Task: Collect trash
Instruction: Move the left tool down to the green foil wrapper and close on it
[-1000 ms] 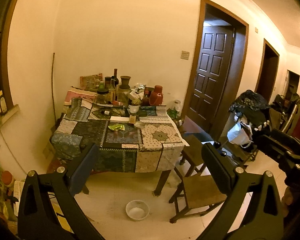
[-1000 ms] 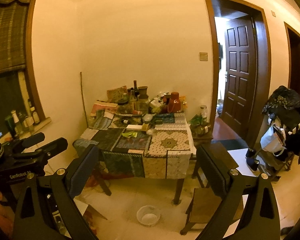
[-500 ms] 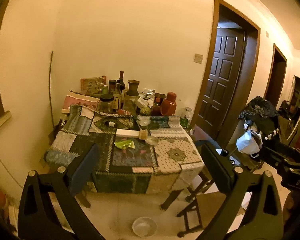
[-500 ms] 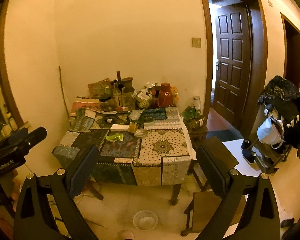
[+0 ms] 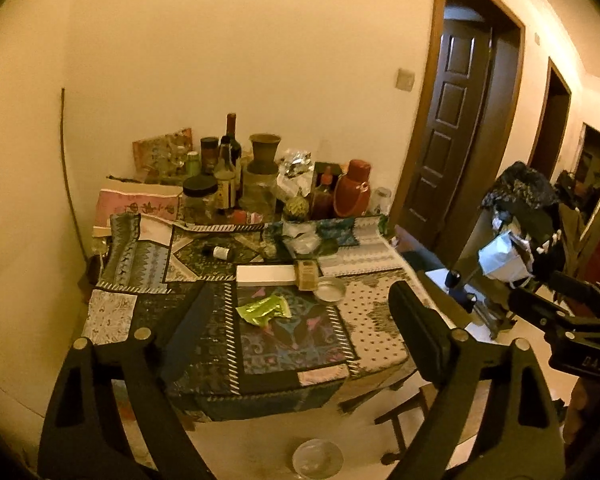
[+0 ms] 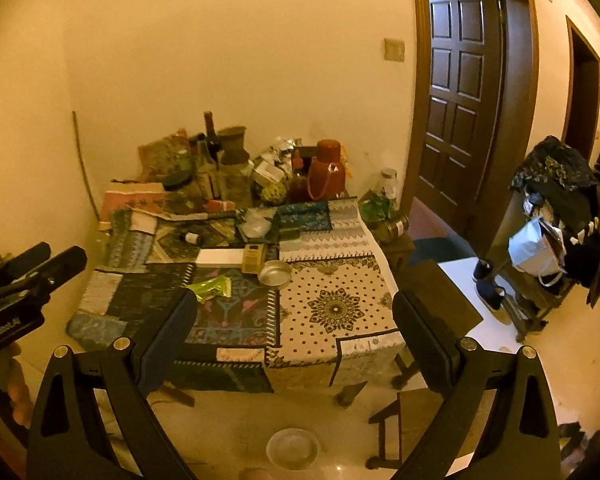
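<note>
A crumpled green wrapper lies on the patchwork tablecloth near the table's middle; it also shows in the right wrist view. A crumpled clear plastic piece lies further back, also seen in the right wrist view. My left gripper is open and empty, held in the air in front of the table's near edge. My right gripper is open and empty, to the right of the left one, also short of the table.
The table carries a white box, a small metal dish, bottles, jars and a red thermos at the back. A bowl sits on the floor below. Wooden chairs stand at the right.
Both grippers have moved closer to the table and higher; the table fills more of each view. Both stay open and empty.
</note>
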